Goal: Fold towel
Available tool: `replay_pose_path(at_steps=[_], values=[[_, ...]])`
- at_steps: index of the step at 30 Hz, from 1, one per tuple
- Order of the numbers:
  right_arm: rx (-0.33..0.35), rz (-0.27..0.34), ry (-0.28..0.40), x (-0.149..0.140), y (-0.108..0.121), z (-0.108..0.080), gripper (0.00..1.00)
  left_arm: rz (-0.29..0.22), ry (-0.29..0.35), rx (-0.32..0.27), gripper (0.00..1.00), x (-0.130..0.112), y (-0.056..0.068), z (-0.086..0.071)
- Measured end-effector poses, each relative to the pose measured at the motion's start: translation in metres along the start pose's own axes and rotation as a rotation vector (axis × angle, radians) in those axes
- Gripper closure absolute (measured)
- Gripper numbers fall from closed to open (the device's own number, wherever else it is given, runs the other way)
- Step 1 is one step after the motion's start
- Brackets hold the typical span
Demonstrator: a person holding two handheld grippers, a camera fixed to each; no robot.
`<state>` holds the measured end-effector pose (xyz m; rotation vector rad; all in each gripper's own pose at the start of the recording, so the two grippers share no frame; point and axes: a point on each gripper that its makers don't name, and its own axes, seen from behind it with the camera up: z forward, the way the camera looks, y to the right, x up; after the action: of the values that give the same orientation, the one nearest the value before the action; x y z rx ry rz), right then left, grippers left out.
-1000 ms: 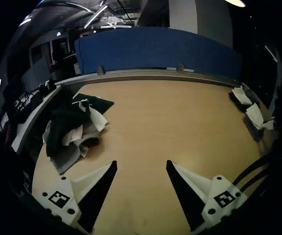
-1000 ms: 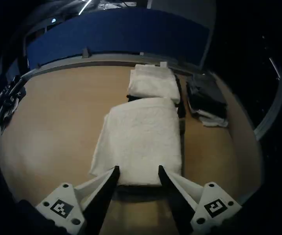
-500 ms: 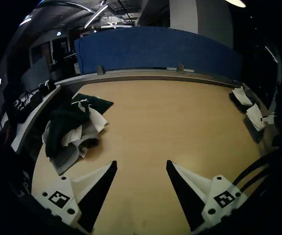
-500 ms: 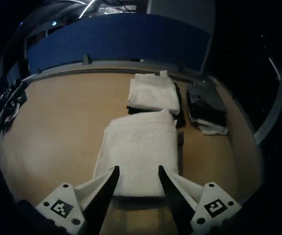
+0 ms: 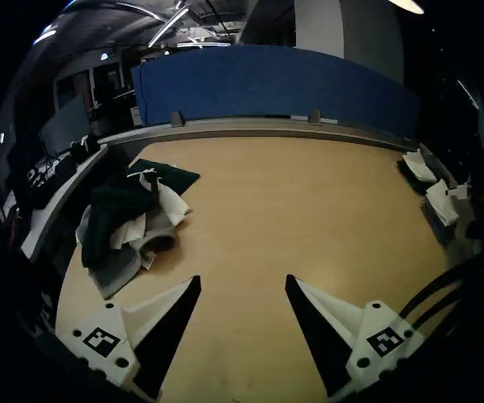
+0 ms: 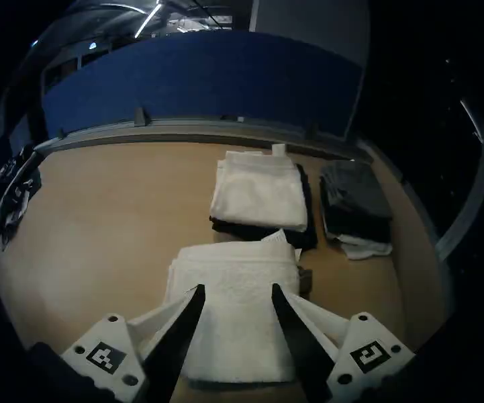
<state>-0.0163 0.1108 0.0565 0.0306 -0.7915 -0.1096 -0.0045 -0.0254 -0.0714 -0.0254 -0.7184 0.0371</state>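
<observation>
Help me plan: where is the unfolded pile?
In the left gripper view, the unfolded pile lies at the table's left edge, ahead-left of the left gripper.

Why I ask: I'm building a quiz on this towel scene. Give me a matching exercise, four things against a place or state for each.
Things:
1. near white towel
2. far white towel
3. dark grey pile
4. jumbled heap

Places or states:
A. crumpled, not folded
B. closest to the right gripper
C. lying on a black cloth
D. folded, farthest right in the right gripper view

Pairs: 1-B, 2-C, 3-D, 4-A.
</observation>
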Motion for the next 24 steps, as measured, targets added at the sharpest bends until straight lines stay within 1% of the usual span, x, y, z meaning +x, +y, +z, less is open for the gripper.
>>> replay_pose_path(at_steps=[6,15,20,24], values=[[-0.004,-0.001,-0.015,-0.001,0.002,0.014,0.24,0.002,-0.002,0.007,0.07,-0.001,-0.004,-0.001],[-0.008,0.000,-0.061,-0.014,0.006,0.035,0.24,0.000,-0.008,0.021,0.07,-0.007,-0.010,-0.005],[-0.007,0.006,-0.067,-0.015,0.007,0.039,0.24,-0.006,-0.010,0.027,0.07,-0.009,-0.013,-0.007],[-0.004,0.007,-0.061,-0.012,0.006,0.034,0.23,-0.008,-0.008,0.026,0.07,-0.008,-0.013,-0.007]])
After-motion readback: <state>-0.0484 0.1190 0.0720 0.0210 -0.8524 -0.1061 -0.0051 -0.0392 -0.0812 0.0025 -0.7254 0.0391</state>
